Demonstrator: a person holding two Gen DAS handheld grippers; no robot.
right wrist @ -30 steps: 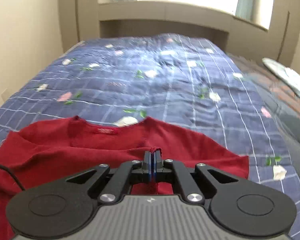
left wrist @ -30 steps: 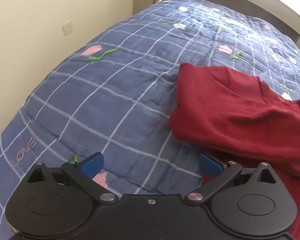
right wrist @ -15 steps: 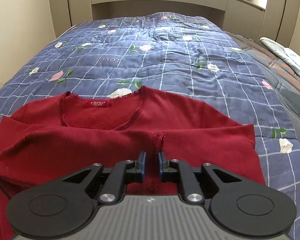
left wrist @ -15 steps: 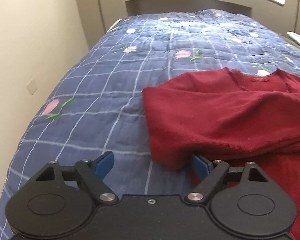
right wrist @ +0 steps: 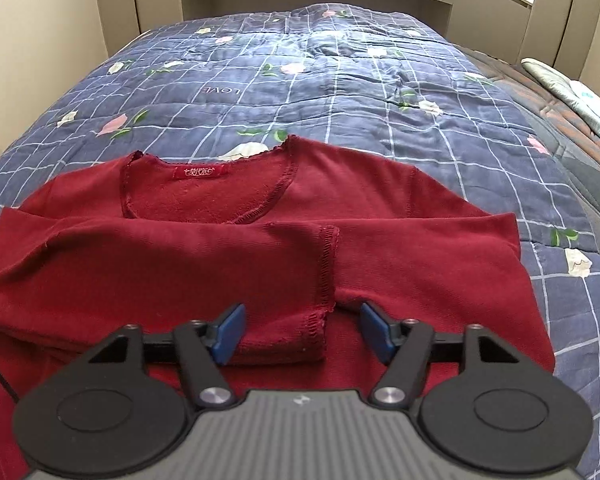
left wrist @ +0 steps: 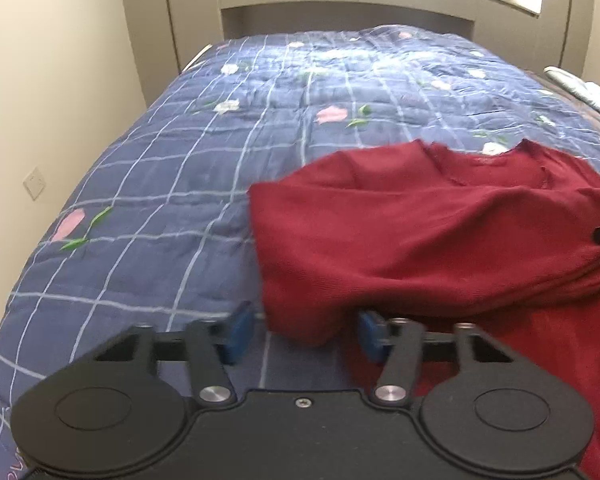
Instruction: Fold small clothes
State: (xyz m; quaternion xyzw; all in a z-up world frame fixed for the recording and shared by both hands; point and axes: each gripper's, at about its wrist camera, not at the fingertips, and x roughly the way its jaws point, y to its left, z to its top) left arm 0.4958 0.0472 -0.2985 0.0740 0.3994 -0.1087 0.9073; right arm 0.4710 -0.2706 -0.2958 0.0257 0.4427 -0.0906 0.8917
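Red top [right wrist: 380,216] lies flat on the blue checked quilt [right wrist: 340,80] of the bed, neckline toward the headboard, one sleeve [right wrist: 180,264] folded across the chest with its cuff [right wrist: 320,312] ending near centre. My right tool [right wrist: 302,330] sits over that cuff, jaws opening, pads clear of the cloth either side, so I read the sleeve as just laid down and let go. My left tool [left wrist: 304,330] is at the folded left edge of the top [left wrist: 300,312], jaws closing with that fold between them but not yet pinched. To do this well I judge I should let the left pads bite both layers right at the fold, low against the quilt, and lift the right tool straight off so the cuff is not dragged. Against a second ago: the right tool was clamped on the cuff and is now spread; the left tool was at its widest beside the garment and has narrowed by about half, rolling upright so the headboard [left wrist: 340,12] is now in view.
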